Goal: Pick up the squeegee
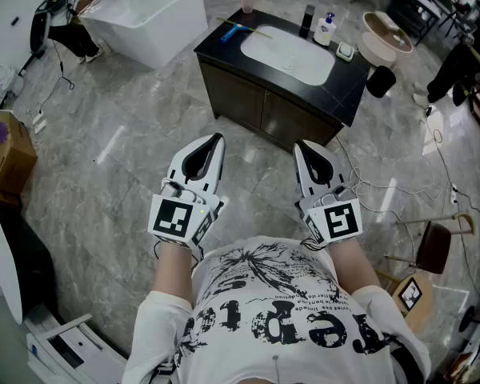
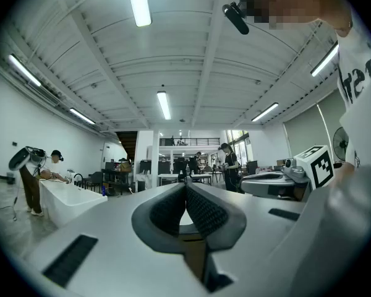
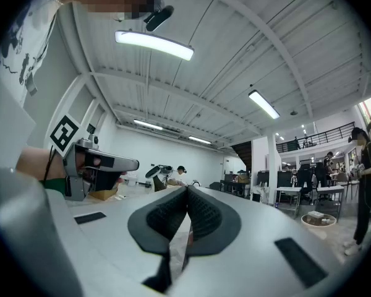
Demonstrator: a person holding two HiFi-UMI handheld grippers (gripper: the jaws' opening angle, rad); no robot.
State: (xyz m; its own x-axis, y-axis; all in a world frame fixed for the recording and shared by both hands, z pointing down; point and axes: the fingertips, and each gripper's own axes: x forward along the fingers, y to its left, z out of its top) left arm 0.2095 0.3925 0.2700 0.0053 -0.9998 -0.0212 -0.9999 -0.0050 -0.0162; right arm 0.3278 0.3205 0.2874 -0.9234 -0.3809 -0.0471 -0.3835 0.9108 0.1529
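Left gripper (image 1: 215, 140): jaws pressing together, gripping nothing. Right gripper (image 1: 301, 146): jaws likewise meeting, empty. Both hovering level above the floor. Squeegee (image 1: 234, 30): lying on black tabletop (image 1: 218, 48), beside the basin (image 1: 288, 54), well apart from both grippers.

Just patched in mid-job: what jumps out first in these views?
The left gripper and right gripper hover side by side in the foreground, jaws shut and empty. Ahead stands a dark vanity with a white basin, the blue squeegee lying on its left countertop. A white bathtub sits far left.
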